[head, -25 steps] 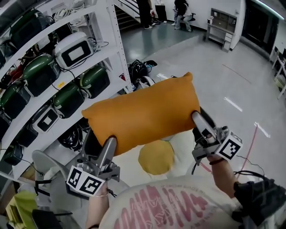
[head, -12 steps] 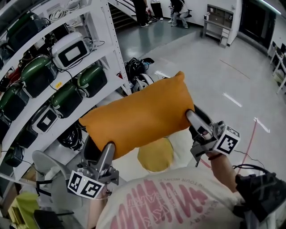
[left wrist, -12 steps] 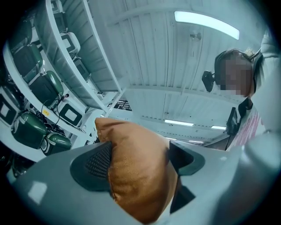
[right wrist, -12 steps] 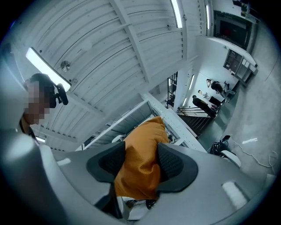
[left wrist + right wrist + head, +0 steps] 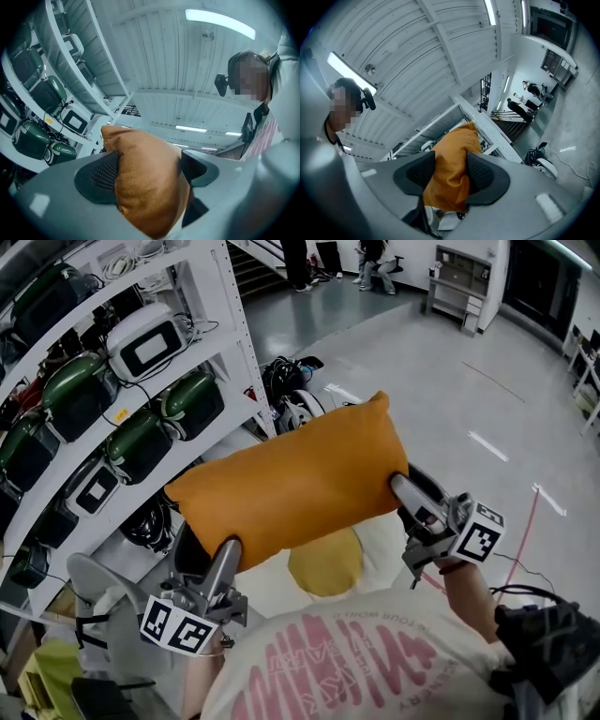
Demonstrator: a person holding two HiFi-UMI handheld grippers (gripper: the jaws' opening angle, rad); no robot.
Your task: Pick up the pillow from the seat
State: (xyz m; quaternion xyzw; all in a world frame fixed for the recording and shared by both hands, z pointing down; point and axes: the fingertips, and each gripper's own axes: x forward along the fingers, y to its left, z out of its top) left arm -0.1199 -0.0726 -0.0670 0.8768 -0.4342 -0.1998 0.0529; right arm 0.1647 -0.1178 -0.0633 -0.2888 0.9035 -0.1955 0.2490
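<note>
Orange pillow (image 5: 291, 484) was held up clear above the seat (image 5: 380, 538). My left gripper (image 5: 228, 554) was clamped on one end. My right gripper (image 5: 405, 488), jaws just closing tighter, pinched the other end.

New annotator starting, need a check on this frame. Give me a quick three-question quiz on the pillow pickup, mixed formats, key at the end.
1. True or false: the pillow rests on the seat.
2. The right gripper is: A) shut on one end of the pillow; B) open and empty; C) shut on a cable.
3. What lies below the pillow in the head view?

Key
1. False: the left gripper and the right gripper each clamp an end and hold it up off the seat.
2. A; its jaws have just been closing on the pillow.
3. A round yellow cushion.
</note>
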